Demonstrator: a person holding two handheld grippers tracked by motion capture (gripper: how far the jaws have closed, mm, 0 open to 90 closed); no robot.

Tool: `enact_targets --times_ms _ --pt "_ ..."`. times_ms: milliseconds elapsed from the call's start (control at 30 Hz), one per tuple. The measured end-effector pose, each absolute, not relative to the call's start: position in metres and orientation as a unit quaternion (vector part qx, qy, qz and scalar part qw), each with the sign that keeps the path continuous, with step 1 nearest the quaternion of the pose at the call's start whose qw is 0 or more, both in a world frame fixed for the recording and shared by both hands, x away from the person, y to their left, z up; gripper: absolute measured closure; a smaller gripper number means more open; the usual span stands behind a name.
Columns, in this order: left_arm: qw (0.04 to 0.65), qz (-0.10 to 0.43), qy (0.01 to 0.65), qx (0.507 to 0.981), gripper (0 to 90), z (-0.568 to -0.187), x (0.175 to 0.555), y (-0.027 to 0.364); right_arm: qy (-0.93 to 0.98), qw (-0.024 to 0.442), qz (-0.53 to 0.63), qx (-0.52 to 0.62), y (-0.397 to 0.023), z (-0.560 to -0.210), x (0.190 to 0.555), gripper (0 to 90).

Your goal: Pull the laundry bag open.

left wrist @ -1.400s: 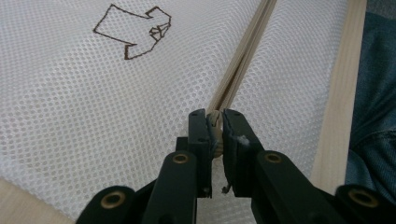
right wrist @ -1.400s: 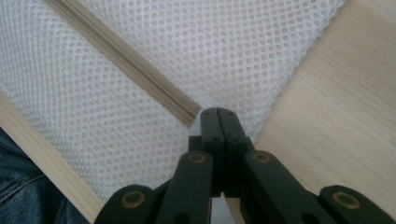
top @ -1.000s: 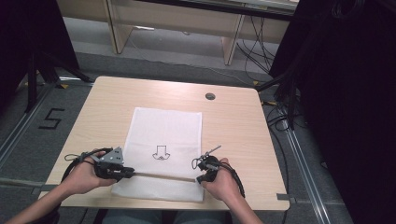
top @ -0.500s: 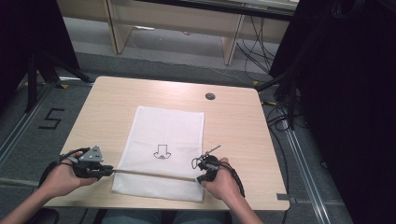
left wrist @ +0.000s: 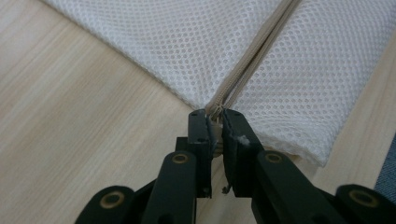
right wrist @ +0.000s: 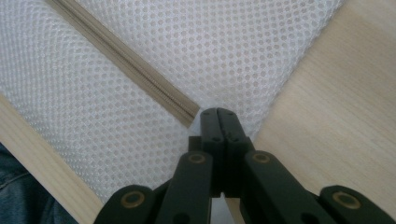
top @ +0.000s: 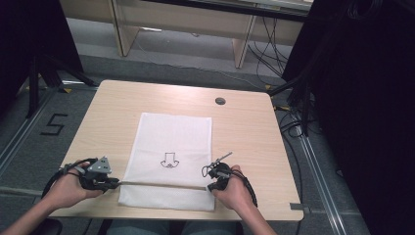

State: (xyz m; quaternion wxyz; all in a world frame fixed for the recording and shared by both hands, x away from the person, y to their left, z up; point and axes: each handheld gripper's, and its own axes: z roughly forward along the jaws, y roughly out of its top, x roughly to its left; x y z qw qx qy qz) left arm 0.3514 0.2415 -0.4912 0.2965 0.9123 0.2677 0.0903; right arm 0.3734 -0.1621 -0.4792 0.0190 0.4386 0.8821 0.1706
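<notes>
Tongs grip both ends of the zip on a soft mesh bag

Tongs first: the left tongs (left wrist: 215, 116) are clenched on the zip pull at the bag's left end, and the right tongs (right wrist: 218, 114) are pressed fully together on the mesh at the zip's far end.

Across the pale wooden surface (top: 117, 107) lies the white mesh laundry bag (top: 171, 142), flat, its near edge close to the person's side. It looks light, limp and thin, so it will likely bunch or drag rather than hold shape; one end needs pinning while the other is pulled.

Along its near edge runs the beige zip (top: 161, 183), the only firm line to work with.

Smallest is the zip pull (left wrist: 215, 112): small, probably slippery, best pinched squarely and drawn in line with the teeth
</notes>
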Motion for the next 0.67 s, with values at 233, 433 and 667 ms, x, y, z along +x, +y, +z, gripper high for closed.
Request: enact_targets --times_ms 233,433,667 --pt "0.374 0.089 0.275 0.881 65.2 -0.489 0.355 0.242 0.887 0.042 0.187 0.421 -0.161 -0.477 0.368 78.1" --pt "0.480 0.081 0.332 0.808 43.7 -0.480 0.365 0.242 0.881 0.090 0.235 0.400 -0.162 -0.465 0.366 70.5" --pt "0.453 0.120 0.326 0.821 38.5 -0.484 0.370 0.238 0.876 0.097 0.251 0.400 -0.164 -0.464 0.368 67.8"
